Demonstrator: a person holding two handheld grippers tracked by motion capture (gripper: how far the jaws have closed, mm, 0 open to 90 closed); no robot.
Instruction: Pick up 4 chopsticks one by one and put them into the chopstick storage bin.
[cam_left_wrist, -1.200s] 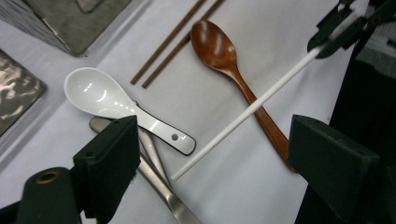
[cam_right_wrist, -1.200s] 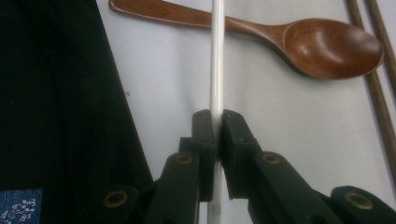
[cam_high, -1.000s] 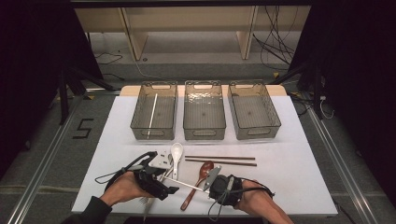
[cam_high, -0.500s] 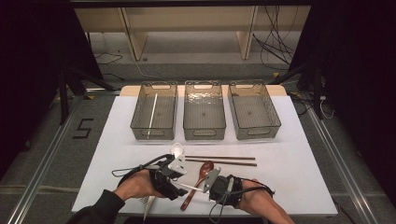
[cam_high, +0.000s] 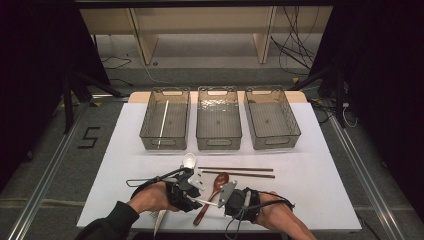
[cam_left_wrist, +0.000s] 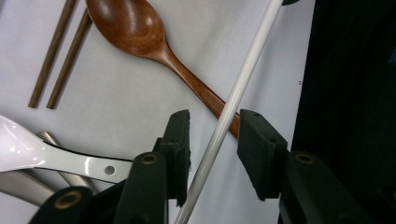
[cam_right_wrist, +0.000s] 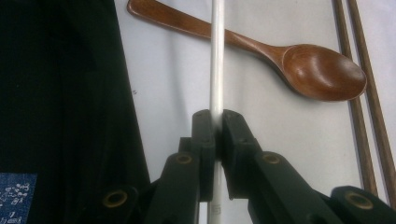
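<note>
A white chopstick is held clamped between the shut jaws of the right gripper, just above the white table sheet near its front edge. The same stick is seen passing between the jaws of the left gripper, which have just been closing; one pad lies against or very near it, the other stands apart, so no grip is made there. The stick crosses above the handle of a wooden spoon, which lies on the sheet. Bare sheet is noted to the right of the right gripper. In the left gripper view a white ceramic spoon and a metal utensil are recorded. Counted from the high view: three clear bins, two brown chopsticks, and a second white chopstick in the left bin.
</note>
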